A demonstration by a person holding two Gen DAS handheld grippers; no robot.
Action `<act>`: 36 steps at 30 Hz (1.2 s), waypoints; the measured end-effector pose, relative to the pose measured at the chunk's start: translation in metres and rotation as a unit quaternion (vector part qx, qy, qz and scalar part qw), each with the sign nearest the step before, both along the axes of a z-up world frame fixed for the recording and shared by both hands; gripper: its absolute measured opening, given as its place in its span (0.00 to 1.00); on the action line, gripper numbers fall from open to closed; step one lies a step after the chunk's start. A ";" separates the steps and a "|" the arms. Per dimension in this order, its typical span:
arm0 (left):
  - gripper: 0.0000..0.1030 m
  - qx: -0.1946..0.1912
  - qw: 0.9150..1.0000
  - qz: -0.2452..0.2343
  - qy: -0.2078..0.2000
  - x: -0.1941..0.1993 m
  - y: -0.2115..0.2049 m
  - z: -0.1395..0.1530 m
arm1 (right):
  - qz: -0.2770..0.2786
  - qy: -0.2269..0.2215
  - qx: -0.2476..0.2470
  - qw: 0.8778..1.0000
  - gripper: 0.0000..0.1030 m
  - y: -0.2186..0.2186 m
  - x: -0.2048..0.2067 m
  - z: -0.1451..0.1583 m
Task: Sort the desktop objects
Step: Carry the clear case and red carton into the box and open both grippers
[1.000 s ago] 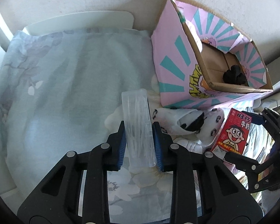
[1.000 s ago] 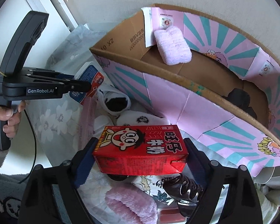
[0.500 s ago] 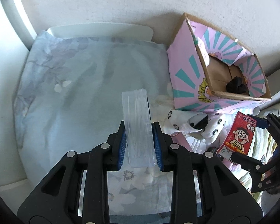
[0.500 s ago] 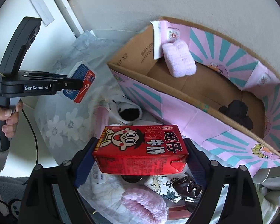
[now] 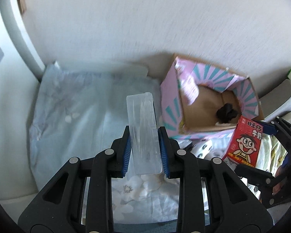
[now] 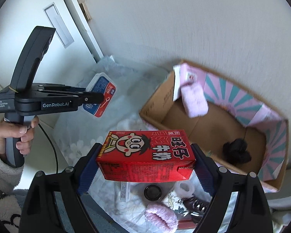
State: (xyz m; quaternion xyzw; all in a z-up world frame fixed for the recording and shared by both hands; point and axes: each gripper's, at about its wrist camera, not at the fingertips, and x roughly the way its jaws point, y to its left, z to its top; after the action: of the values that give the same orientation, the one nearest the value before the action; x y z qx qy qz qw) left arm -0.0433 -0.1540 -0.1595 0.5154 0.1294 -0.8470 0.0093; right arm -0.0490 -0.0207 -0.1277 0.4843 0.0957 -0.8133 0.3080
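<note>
My left gripper (image 5: 145, 151) is shut on a clear plastic floss-pick box (image 5: 142, 134) and holds it high above the blue floral cloth (image 5: 77, 116). In the right wrist view the same box (image 6: 100, 95) shows its blue and red label. My right gripper (image 6: 145, 159) is shut on a red milk carton (image 6: 145, 155) with a cartoon face, also seen in the left wrist view (image 5: 244, 143). A pink and teal cardboard box (image 6: 213, 124) stands open against the wall, with a pink fluffy sock (image 6: 194, 101) and a black item (image 6: 236, 151) inside.
Below the carton lie a pink fluffy sock (image 6: 161, 217), a dark round lid (image 6: 152, 192), a white roll (image 6: 185, 189) and a black hair clip (image 6: 196, 203). Panda-print socks (image 5: 201, 147) lie by the box. A white wall and door frame (image 6: 71, 29) stand behind.
Both grippers have risen well above the table with their objects still held. The cardboard box and cloth now look smaller and farther below.
</note>
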 end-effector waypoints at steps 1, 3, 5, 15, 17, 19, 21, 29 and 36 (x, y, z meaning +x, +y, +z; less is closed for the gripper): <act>0.24 -0.002 1.000 -0.002 0.004 -0.002 0.002 0.005 | 0.000 0.008 0.001 1.000 0.84 0.001 -0.002 0.005; 0.24 -0.009 1.000 -0.006 0.016 -0.006 0.006 0.016 | -0.002 0.018 0.000 1.000 0.84 0.004 -0.005 0.013; 0.24 -0.017 0.999 -0.013 0.027 -0.012 0.012 0.028 | -0.009 0.024 -0.007 1.000 0.84 0.010 -0.012 0.023; 0.24 -0.045 0.994 -0.062 0.073 -0.051 0.061 0.069 | -0.053 0.069 -0.015 0.996 0.84 0.047 -0.040 0.064; 0.24 -0.046 0.993 -0.076 0.078 -0.061 0.076 0.074 | -0.062 0.075 -0.014 0.995 0.84 0.056 -0.045 0.071; 0.24 -0.049 0.992 -0.090 0.078 -0.073 0.093 0.076 | -0.072 0.081 -0.010 0.994 0.84 0.066 -0.051 0.076; 0.24 -0.051 0.990 -0.101 0.078 -0.082 0.105 0.075 | -0.080 0.084 -0.004 0.993 0.84 0.074 -0.056 0.078; 0.24 -0.055 0.987 -0.142 0.052 -0.123 0.154 0.052 | -0.102 0.072 0.036 0.992 0.84 0.104 -0.081 0.064; 0.24 -0.060 0.986 -0.156 0.016 -0.143 0.177 0.019 | -0.132 0.031 0.035 0.990 0.84 0.129 -0.101 0.032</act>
State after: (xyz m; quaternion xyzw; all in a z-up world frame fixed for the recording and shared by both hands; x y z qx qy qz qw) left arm -0.1860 0.0230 -0.1403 0.5145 -0.0037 -0.8523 -0.0941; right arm -0.1497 0.1079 -0.0956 0.4779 0.0689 -0.8576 0.1773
